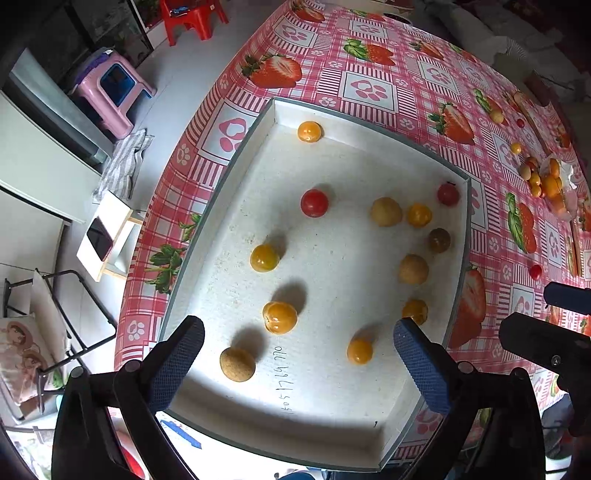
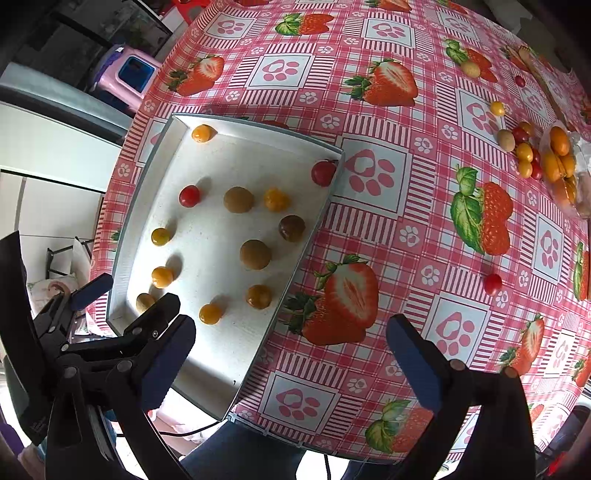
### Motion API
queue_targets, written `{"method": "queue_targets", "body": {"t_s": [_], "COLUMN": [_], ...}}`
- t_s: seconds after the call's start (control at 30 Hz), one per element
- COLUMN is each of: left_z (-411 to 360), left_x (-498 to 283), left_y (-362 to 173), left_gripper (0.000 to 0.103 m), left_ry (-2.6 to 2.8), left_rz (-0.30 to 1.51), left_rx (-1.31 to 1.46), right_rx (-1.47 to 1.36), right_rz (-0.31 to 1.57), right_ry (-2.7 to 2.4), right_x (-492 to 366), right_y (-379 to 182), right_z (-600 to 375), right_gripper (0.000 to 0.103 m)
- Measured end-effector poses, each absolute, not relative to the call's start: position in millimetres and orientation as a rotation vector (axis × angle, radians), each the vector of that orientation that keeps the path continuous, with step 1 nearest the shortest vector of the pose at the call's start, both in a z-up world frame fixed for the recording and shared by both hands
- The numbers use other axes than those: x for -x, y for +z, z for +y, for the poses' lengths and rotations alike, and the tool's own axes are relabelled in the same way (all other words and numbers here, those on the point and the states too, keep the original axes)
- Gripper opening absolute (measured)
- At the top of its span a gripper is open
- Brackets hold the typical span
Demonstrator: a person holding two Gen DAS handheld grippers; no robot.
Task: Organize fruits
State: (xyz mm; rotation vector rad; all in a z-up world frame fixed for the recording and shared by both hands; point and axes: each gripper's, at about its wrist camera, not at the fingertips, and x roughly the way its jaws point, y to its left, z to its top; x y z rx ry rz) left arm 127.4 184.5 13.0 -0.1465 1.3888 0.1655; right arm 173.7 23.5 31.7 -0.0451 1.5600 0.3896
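A white tray point(image 1: 369, 134) on the strawberry tablecloth holds several small fruits: yellow-orange ones, red tomatoes point(image 1: 314, 202) and tan round ones point(image 1: 237, 364). My left gripper point(image 1: 297, 326) hangs open above the tray's near half. An orange fruit point(image 1: 279, 317) lies on the tray floor below its gap, untouched. My right gripper point(image 2: 291, 325) is open over the tray's point(image 2: 258, 129) right wall and the tablecloth, with nothing in it. A lone red tomato point(image 2: 492, 283) lies on the cloth to its right. More loose fruits point(image 2: 524, 151) sit far right.
A clear plastic bag point(image 2: 559, 158) of orange fruits lies by the loose pile. The table edge point(image 1: 155, 236) drops off left of the tray, with a pink stool point(image 1: 110, 92) and a red stool point(image 1: 192, 18) on the floor. A person's dark trouser leg point(image 2: 240, 450) is at the near edge.
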Motion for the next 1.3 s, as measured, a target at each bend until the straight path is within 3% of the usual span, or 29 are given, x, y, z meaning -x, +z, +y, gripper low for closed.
{"method": "queue_targets", "body": {"t_s": [1.3], "left_z": [169.6], "left_x": [-141.4], "left_y": [19.1], "left_gripper": [0.103], "left_ry": [0.194], "left_rz": [1.456], "left_rx": [0.149], "right_rx": [0.274], "right_rz": [1.501], "right_ry": [0.421], "right_x": [-185.0], "right_y": [59.1], "right_z": [29.7], "right_gripper": [0.103]}}
